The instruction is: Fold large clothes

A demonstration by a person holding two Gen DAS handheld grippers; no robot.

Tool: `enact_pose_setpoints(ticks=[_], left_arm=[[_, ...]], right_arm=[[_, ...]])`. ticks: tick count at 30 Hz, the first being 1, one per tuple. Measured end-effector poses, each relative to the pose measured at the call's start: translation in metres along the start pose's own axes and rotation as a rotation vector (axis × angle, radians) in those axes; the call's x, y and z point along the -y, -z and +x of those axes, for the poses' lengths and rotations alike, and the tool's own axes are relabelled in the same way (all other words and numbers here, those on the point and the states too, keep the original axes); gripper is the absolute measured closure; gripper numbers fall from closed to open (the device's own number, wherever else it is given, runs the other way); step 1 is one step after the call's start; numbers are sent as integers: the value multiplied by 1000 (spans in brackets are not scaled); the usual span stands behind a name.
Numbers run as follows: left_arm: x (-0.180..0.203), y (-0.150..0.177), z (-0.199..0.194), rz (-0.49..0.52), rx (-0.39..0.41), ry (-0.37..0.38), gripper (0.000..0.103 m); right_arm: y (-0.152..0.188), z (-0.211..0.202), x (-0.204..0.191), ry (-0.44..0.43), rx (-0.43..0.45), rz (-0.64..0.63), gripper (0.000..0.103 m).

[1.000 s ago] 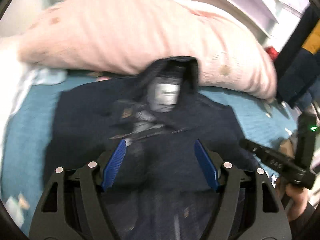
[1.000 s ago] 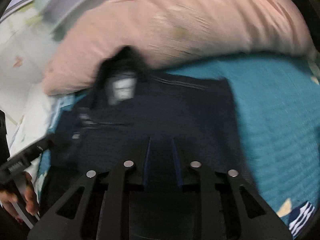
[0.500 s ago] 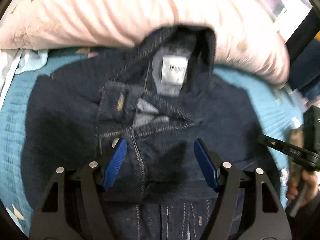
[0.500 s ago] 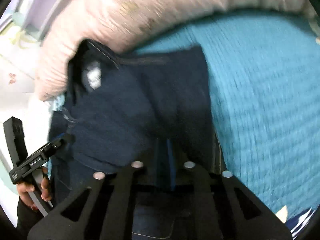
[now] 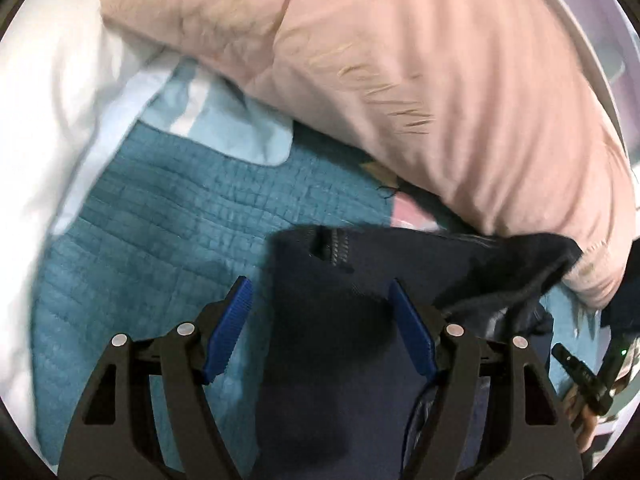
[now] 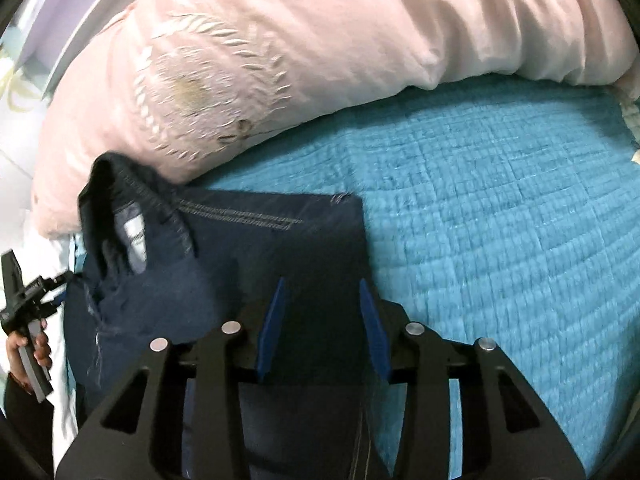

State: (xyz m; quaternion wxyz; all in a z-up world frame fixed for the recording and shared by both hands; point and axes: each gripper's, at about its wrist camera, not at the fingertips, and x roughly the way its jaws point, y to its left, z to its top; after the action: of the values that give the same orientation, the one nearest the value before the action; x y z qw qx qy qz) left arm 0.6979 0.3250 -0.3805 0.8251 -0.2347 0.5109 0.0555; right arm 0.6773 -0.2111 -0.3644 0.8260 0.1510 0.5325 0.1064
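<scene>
A dark navy denim jacket (image 6: 248, 248) lies folded on the teal quilt, its collar and white label (image 6: 134, 236) against the pink pillow. It also shows in the left wrist view (image 5: 360, 320). My left gripper (image 5: 320, 328) is open over the jacket's left edge with nothing between its blue pads. My right gripper (image 6: 322, 324) is open over the jacket's right edge, also empty. Each gripper shows small at the edge of the other's view: the right one (image 5: 580, 376) and the left one (image 6: 28, 300).
A large pink pillow (image 6: 320, 52) lies along the far side of the teal quilt (image 6: 500, 240). White bedding (image 5: 52, 100) and a pale blue cloth (image 5: 224, 124) lie at the left. A headboard runs behind the pillow.
My right gripper has opened and let go of the jacket fabric. My left gripper has swung left, from over the collar to the jacket's left edge. The jacket lies narrower.
</scene>
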Motion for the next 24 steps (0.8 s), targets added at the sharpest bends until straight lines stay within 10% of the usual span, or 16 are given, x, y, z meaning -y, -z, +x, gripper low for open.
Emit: enact_pose_setpoints(ticks=[10,16,24], left_arm=[[10,-9,36,88,-55,-37,35],[20,-14,40,111,-62,-35,56],[31,-17,25,146,-56,-39,74]], right_arm=[[-27,19,22,-25,-37,93,59],[-34,26,18,-11,-49,76,56],[-35,24,6,-5,-37,41,75]])
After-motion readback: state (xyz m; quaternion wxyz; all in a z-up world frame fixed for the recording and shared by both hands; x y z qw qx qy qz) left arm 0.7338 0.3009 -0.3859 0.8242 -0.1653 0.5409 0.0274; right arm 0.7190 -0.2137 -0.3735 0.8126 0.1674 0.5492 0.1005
